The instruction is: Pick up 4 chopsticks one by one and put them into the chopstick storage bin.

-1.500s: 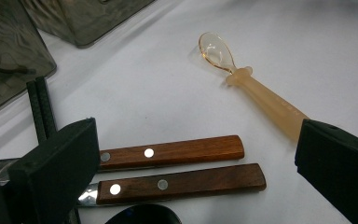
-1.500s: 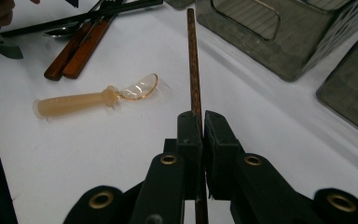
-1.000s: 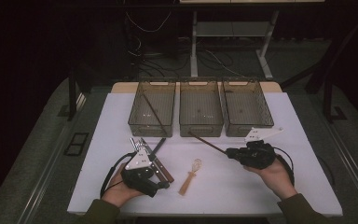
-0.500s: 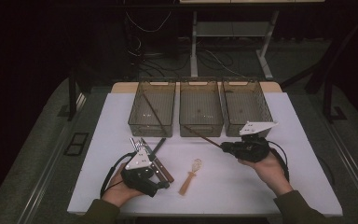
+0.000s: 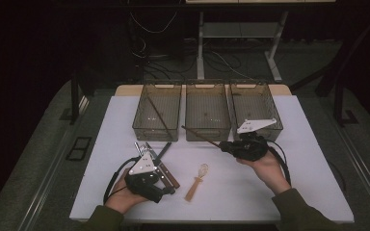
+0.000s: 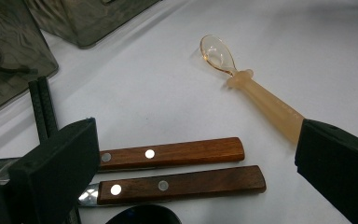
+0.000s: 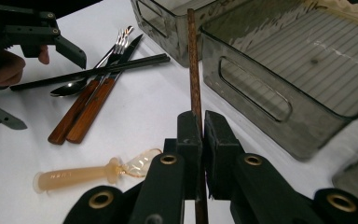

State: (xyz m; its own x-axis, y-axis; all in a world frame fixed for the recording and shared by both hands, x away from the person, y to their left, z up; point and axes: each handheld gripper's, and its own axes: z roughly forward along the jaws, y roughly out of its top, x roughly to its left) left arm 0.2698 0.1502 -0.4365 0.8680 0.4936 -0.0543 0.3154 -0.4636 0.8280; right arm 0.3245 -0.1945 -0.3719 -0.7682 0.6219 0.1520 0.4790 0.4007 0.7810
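Three clear plastic bins stand in a row at the upper middle of the high view: the left bin (image 5: 157,111), holding one dark chopstick (image 5: 158,113) laid on a slant, the middle bin (image 5: 207,110) and the right bin (image 5: 255,107). On the white table (image 5: 308,159) below them lie two wooden-handled utensils (image 6: 177,169), a pair of black chopsticks (image 7: 93,72) across them, a metal spoon (image 7: 70,88) and one translucent amber spoon (image 5: 197,181) at lower centre. The right hand (image 5: 266,167), at centre right, reaches in from the bottom edge with its forearm angled up and left, palm under the right gripper (image 7: 200,133), which points left towards the middle bin. Its jaws are clamped tight on one brown chopstick (image 5: 200,135), which sticks out up and left, its tip just in front of the middle bin's near wall. The left hand (image 5: 125,196), lower left, rests low over the utensils with the left gripper (image 6: 196,163), its jaws wide apart around the two wooden handles and gripping nothing
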